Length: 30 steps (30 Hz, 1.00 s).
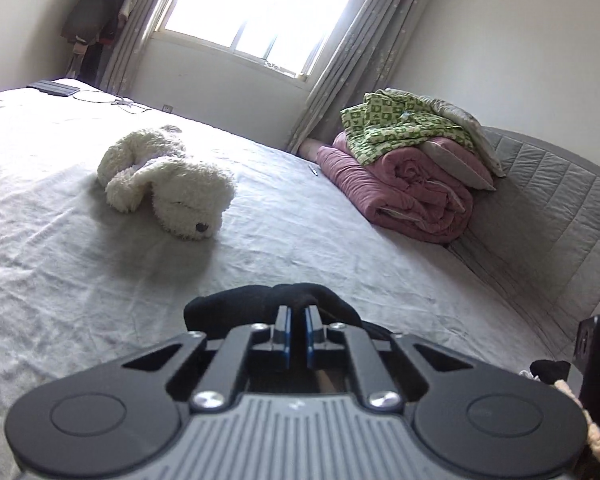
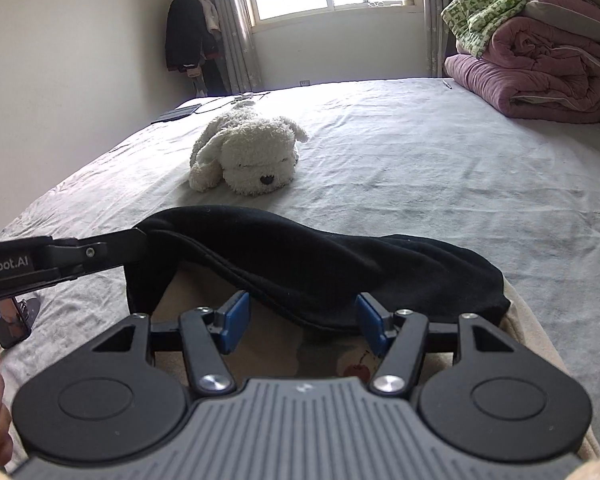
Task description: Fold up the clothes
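Grey bed sheet (image 2: 400, 168) carries our work. On the near side of the plush dog (image 2: 248, 156) lies the black garment (image 2: 300, 264). Our left claw (image 1: 296, 326) is clenched on its edge; our right claw (image 2: 304, 320) stands released over it. We judge a fold in progress, stage unsettled. Beige fabric (image 2: 520, 320) beneath is mostly hidden.

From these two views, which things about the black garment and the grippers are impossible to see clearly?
- Black garment: its type and full shape; bunched in the right wrist view, near part behind the right gripper.
- Beige cloth beneath: its print, mostly covered.
- Left gripper: how much fabric its fingers pinch; the body blocks it in the left wrist view.
- Dark flat item at the bed's far corner: too small.
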Available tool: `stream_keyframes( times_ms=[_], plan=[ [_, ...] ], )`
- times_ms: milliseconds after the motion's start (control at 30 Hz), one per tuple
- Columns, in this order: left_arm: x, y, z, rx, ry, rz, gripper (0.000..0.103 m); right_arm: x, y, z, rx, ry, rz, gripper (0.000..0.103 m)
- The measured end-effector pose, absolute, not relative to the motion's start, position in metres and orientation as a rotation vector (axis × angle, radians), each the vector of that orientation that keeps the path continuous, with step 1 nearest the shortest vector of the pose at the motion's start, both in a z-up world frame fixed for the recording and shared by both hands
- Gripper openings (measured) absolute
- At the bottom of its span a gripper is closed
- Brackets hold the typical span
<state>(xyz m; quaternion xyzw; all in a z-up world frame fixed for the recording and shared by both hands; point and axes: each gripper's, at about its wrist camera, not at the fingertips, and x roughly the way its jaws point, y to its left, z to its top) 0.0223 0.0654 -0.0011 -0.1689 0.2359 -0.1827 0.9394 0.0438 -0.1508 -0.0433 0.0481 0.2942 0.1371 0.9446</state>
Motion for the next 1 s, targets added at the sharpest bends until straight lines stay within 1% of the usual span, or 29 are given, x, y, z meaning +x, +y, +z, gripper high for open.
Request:
stream_keyframes(
  times_ms=[67, 167, 200, 267, 300, 333, 433, 500, 567, 633, 767, 1000],
  plan=[
    [0.02, 0.063, 0.002, -0.339, 0.471, -0.413, 0.004, 0.042, -0.148, -0.044, 0.084, 0.587, 0.281, 0.062],
    [0.015, 0.057, 0.003, -0.33, 0.476, -0.468, 0.004, 0.04, -0.145, -0.042, 0.067, 0.549, 0.272, 0.062],
    [0.013, 0.056, 0.001, -0.323, 0.485, -0.473, 0.004, 0.039, -0.145, -0.042, 0.062, 0.534, 0.269, 0.059],
    [0.01, 0.053, -0.002, -0.309, 0.502, -0.482, 0.004, 0.041, -0.146, -0.043, 0.073, 0.53, 0.281, 0.04],
    [0.009, 0.052, -0.005, -0.305, 0.518, -0.483, 0.004, 0.043, -0.146, -0.044, 0.082, 0.541, 0.29, 0.018],
    [0.009, 0.051, -0.007, -0.301, 0.531, -0.481, 0.004, 0.046, -0.148, -0.047, 0.099, 0.56, 0.299, 0.004],
    [0.006, 0.048, -0.014, -0.27, 0.558, -0.487, 0.006, 0.046, -0.153, -0.048, 0.134, 0.552, 0.273, 0.004],
    [0.004, 0.047, -0.015, -0.257, 0.568, -0.488, 0.012, 0.044, -0.158, -0.043, 0.15, 0.529, 0.249, 0.004],
    [0.003, 0.047, -0.016, -0.249, 0.573, -0.485, 0.034, 0.039, -0.166, -0.035, 0.17, 0.502, 0.238, 0.004],
    [0.004, 0.046, -0.017, -0.247, 0.58, -0.483, 0.04, 0.035, -0.175, -0.026, 0.18, 0.47, 0.231, 0.004],
    [0.004, 0.046, -0.018, -0.243, 0.595, -0.48, 0.048, 0.027, -0.196, -0.014, 0.179, 0.423, 0.164, 0.004],
    [0.007, 0.041, -0.025, -0.236, 0.624, -0.46, 0.048, 0.022, -0.246, -0.006, 0.291, 0.391, 0.044, 0.004]
  ],
)
